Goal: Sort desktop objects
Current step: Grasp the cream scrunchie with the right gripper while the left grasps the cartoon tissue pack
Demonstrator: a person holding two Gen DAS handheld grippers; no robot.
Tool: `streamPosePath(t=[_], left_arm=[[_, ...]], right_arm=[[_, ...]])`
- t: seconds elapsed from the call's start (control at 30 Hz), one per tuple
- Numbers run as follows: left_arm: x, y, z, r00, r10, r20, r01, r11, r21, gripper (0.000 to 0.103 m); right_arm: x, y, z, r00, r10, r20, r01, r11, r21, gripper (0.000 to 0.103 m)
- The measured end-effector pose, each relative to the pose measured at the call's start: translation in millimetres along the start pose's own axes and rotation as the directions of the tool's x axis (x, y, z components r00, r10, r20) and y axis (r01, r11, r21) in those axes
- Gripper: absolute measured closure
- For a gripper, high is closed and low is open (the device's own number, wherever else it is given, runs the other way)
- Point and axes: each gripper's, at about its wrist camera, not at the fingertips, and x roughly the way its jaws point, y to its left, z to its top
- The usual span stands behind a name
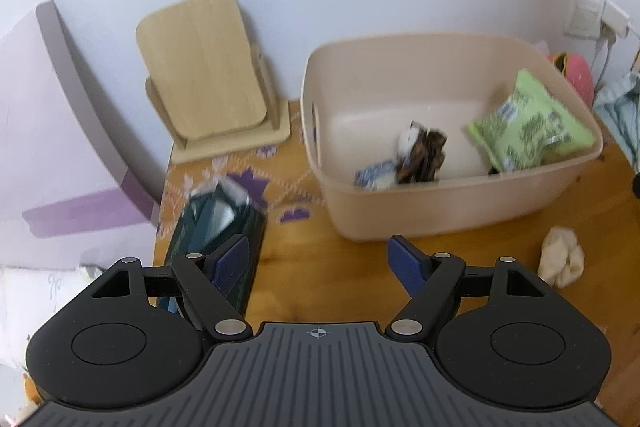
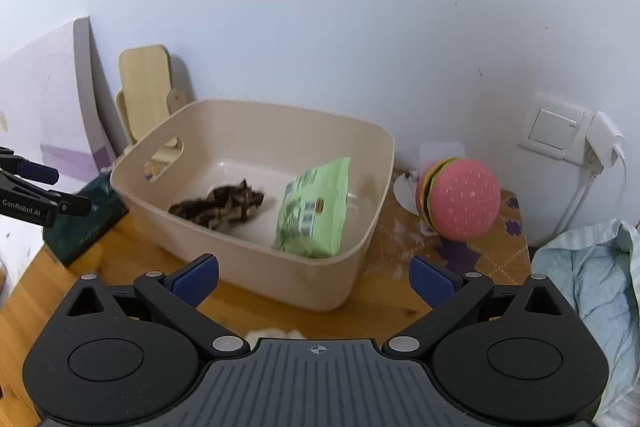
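My left gripper (image 1: 320,261) hangs open over the wooden table, nothing between its blue pads (image 1: 234,259). A dark green packet (image 1: 216,231) lies just beyond its left finger. Ahead stands a beige bin (image 1: 460,203) holding a green snack bag (image 1: 528,123), a brown-black crumpled item (image 1: 424,155) and a small blue-white packet (image 1: 376,177). My right gripper (image 2: 316,281) is open and empty in front of the bin (image 2: 256,107), where the green bag (image 2: 316,207) leans on the right wall. The left gripper (image 2: 60,187) shows at the left edge.
A crumpled beige wad (image 1: 560,261) lies on the table right of the left gripper. A pink burger toy (image 2: 460,199) sits right of the bin on a patterned mat. A wooden stand (image 1: 208,75) leans at the wall. Light blue cloth (image 2: 592,287) and a wall socket (image 2: 560,131) are far right.
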Motion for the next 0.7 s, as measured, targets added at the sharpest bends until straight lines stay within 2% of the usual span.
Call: streamPosePath(t=[0.1, 0.37, 0.7], left_arm=[[7, 3, -14, 0.999, -0.009, -0.043, 0.009, 1.000, -0.003, 0.025], [28, 0, -54, 0.986, -0.037, -0.163, 0.039, 0.999, 0.005, 0.025], [54, 3, -80, 0.962, -0.024, -0.273, 0.027, 1.000, 0.008, 0.025]], right_arm=[[-3, 2, -13, 1.000, 0.000, -0.016, 0.000, 1.000, -0.014, 0.000], [9, 5, -50, 0.991, -0.006, -0.136, 0.003, 1.000, -0.023, 0.000], [35, 0, -65, 0.972, -0.031, -0.232, 0.021, 0.999, -0.048, 0.000]])
